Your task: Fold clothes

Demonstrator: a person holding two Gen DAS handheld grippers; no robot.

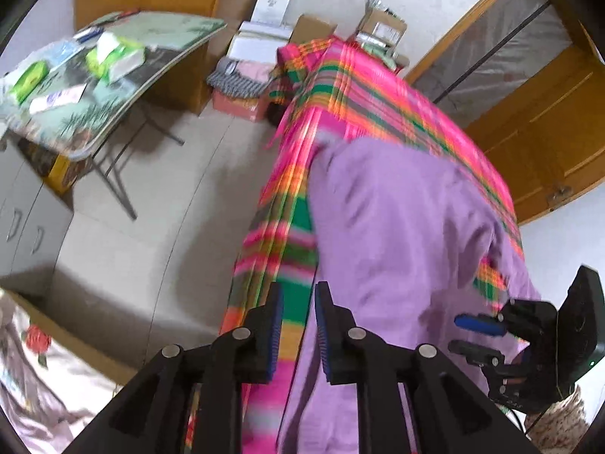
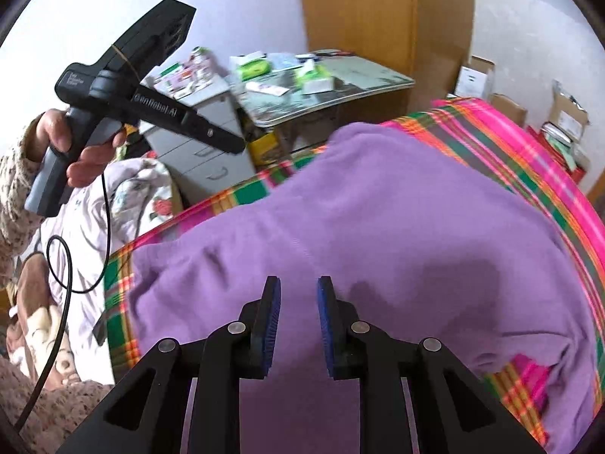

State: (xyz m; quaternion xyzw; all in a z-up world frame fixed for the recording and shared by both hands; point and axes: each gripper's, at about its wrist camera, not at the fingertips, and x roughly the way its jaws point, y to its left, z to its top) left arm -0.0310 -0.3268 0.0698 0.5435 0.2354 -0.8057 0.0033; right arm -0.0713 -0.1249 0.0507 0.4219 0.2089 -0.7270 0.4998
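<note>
I see a folding table (image 2: 382,87) by the wall, cluttered with green tissue packs (image 2: 254,68) and papers, and a grey drawer cabinet (image 2: 206,159) just beside it. Cardboard boxes (image 1: 272,7) stand along the far wall near a wooden door (image 1: 537,128). A floral quilt (image 2: 140,193) lies bunched near the cabinet.

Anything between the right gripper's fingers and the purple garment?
Nothing: in the right wrist view the open right gripper hangs just over the purple garment, gap bare.
</note>
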